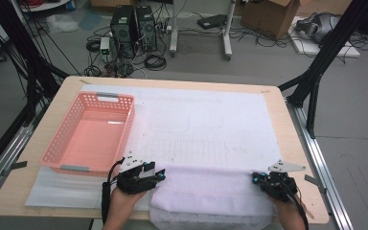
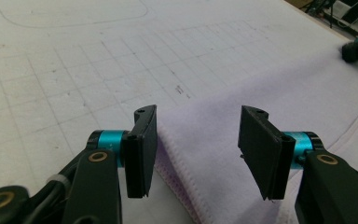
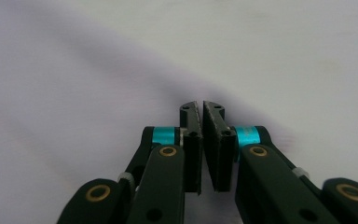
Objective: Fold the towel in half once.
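While the near hem of the pale lilac fleece towel (image 1: 211,194) is running off the table's six o'clock edge, the left gripper (image 1: 157,175) is standing wide over its nine o'clock corner. The right gripper (image 1: 256,178), at the three o'clock corner, is nearly closed; any pinched cloth is blurred. The pink slotted plastic basket (image 1: 76,154) is sitting at ten o'clock.

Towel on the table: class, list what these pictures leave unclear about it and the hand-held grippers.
- Towel: near edge cut off by the high view's bottom edge.
- Right hand-held gripper: shut; motion blur in its own view hides whether cloth is pinched.
- Left hand-held gripper: open astride the towel's folded edge; contact unclear.
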{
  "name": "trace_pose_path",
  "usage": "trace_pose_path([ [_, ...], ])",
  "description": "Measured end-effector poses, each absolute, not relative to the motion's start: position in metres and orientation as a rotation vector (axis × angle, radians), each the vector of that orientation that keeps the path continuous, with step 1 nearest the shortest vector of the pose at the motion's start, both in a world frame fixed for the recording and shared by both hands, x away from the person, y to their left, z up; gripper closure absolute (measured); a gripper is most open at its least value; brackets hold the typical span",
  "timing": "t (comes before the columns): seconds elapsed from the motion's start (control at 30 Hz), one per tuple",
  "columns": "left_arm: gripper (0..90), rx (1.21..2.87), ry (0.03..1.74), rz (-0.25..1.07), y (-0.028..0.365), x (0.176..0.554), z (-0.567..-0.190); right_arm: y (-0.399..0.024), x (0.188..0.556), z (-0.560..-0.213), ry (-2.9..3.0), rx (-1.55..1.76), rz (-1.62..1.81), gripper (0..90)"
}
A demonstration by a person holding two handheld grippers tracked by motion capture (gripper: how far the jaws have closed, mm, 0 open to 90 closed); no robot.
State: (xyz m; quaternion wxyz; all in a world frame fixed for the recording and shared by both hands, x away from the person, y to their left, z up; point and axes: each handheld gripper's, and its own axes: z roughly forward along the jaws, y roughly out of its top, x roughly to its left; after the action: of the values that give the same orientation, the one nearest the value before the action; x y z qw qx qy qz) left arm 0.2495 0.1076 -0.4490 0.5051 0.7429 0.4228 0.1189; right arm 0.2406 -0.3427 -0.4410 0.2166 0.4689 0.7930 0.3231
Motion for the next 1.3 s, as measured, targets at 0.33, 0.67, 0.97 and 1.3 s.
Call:
trace_pose_path([
  [0.33, 41.2, 1.824, 1.086, 0.260, 0.108, 0.261, -0.453, -0.371, 0.224, -0.427, 2.117, 1.369, 1.094, 57.6],
  [0.67, 42.5, 2.015, 1.017, 0.396, 0.085, 0.261, -0.452, -0.359, 0.233, -0.445, 2.236, 1.352, 1.000, 40.4],
  [0.97, 61.5, 1.984, 1.031, 0.389, 0.085, 0.263, -0.452, -0.358, 0.233, -0.444, 2.273, 1.305, 0.996, 58.3],
  [1.3, 82.8, 1.931, 1.057, 0.290, 0.086, 0.265, -0.451, -0.350, 0.229, -0.441, 2.338, 1.203, 0.987, 84.0],
])
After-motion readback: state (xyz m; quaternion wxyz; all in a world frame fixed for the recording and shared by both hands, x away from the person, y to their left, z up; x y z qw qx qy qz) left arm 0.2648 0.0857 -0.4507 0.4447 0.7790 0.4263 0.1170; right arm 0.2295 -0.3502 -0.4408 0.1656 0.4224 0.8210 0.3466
